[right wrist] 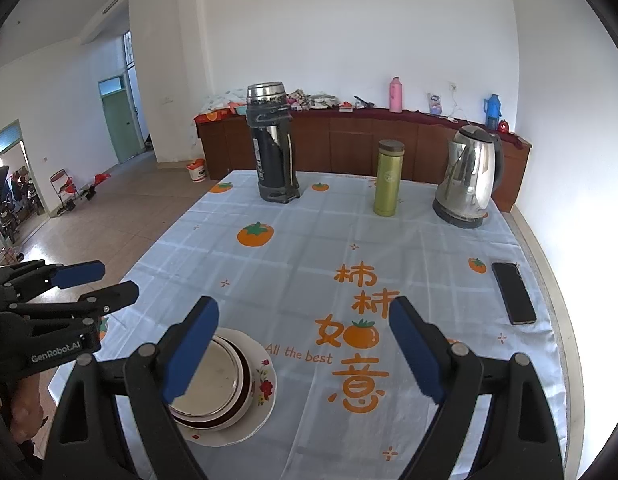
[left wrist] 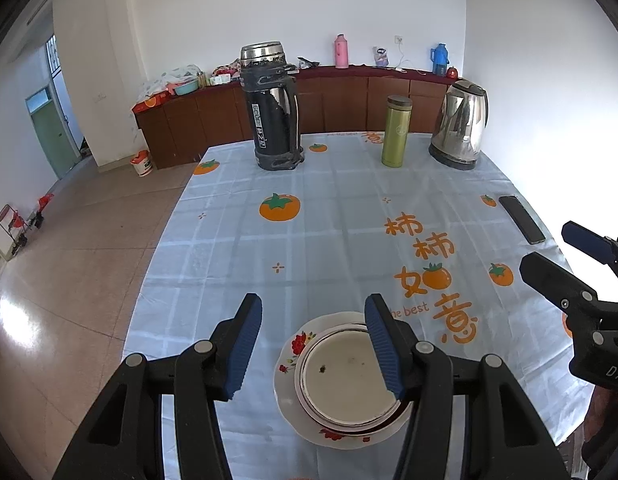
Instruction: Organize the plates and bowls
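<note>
A stack of dishes stands near the table's front edge: a white bowl with a dark rim, nested on a flowered white plate. The stack also shows in the right wrist view, bowl on plate. My left gripper is open and empty, raised above the stack, its right finger over the bowl's rim. My right gripper is open and empty, above the cloth to the right of the stack. It also shows at the right edge of the left wrist view.
A black thermos, a green flask and a steel kettle stand at the table's far end. A black phone lies near the right edge. The table has a persimmon-print cloth. Tiled floor lies to the left.
</note>
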The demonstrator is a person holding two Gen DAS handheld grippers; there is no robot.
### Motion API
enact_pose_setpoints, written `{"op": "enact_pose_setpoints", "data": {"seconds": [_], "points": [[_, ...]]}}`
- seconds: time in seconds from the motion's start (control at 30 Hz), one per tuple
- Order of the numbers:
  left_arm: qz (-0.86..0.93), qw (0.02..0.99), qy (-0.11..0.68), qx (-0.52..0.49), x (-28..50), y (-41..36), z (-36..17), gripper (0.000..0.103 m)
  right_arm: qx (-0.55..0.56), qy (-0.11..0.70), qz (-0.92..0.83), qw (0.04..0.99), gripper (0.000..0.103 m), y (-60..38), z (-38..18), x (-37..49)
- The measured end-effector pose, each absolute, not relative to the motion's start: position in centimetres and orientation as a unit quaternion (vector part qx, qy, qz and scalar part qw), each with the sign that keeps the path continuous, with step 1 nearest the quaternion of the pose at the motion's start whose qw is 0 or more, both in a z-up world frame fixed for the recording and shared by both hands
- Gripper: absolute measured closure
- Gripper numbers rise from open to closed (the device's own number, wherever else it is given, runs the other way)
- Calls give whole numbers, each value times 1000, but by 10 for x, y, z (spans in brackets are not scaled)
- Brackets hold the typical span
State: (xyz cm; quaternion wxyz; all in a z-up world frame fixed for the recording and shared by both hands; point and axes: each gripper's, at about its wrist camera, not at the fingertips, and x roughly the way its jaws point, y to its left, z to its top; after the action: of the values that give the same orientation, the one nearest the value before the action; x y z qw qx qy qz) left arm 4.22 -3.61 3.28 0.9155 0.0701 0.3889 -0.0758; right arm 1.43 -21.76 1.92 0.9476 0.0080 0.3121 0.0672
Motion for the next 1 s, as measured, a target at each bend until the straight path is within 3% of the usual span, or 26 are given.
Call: {"op": "enact_pose_setpoints", "data": {"seconds": [0.63,0.73,1.0], "points": [[-69,920,379,79,40,-35,37,46,3,313,75,947,14,-211,22,13],[-54,925,367,84,40,-34,40,31,3,314,77,946,14,-211,22,14],[-51,937,337,81,37,-30,51,30,2,311,79,947,14,-211,23,14]]}}
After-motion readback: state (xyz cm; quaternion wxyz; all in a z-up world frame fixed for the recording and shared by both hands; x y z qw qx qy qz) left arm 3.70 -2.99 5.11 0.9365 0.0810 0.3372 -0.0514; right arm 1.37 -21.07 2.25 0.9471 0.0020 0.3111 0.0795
